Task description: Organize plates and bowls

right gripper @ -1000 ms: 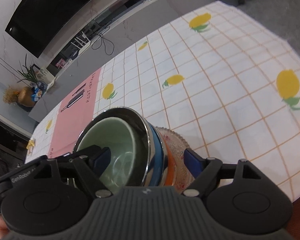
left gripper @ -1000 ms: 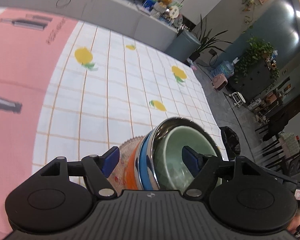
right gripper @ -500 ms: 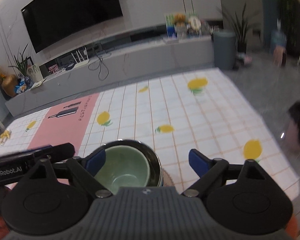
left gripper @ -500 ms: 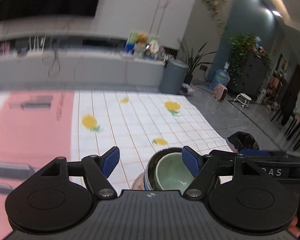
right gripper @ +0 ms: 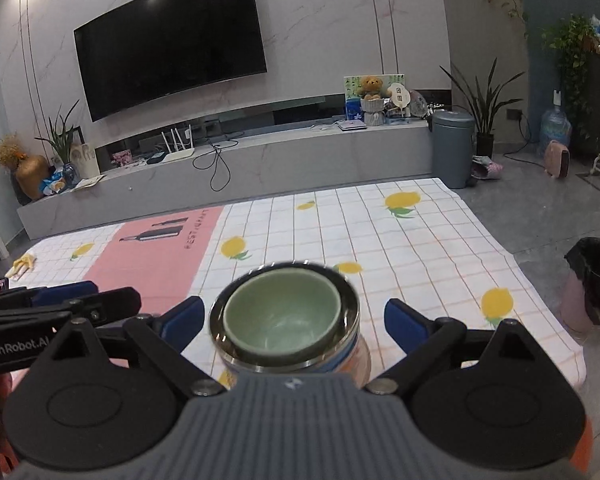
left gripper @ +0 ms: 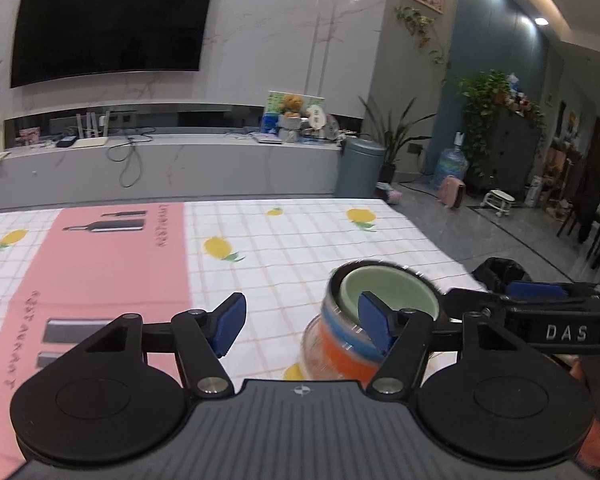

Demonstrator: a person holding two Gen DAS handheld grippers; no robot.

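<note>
Fingers (left gripper: 230, 322) on both grippers wide, holding nothing. Bowl stack (right gripper: 286, 322) looks done on the counter (right gripper: 420, 240). Next: check for leftover plates.

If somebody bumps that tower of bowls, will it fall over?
Maybe. The stack of bowls looks taller than its base is wide, so a sideways push could tip it. The green bowl sits loose and off-centre inside the shiny metal bowl, so it would likely slide or rattle. It looks ceramic, so probably breakable.

Television (right gripper: 168, 40) above lemon-print tablecloth (right gripper: 420, 248) (black bin (right gripper: 596, 276) beside).
</note>
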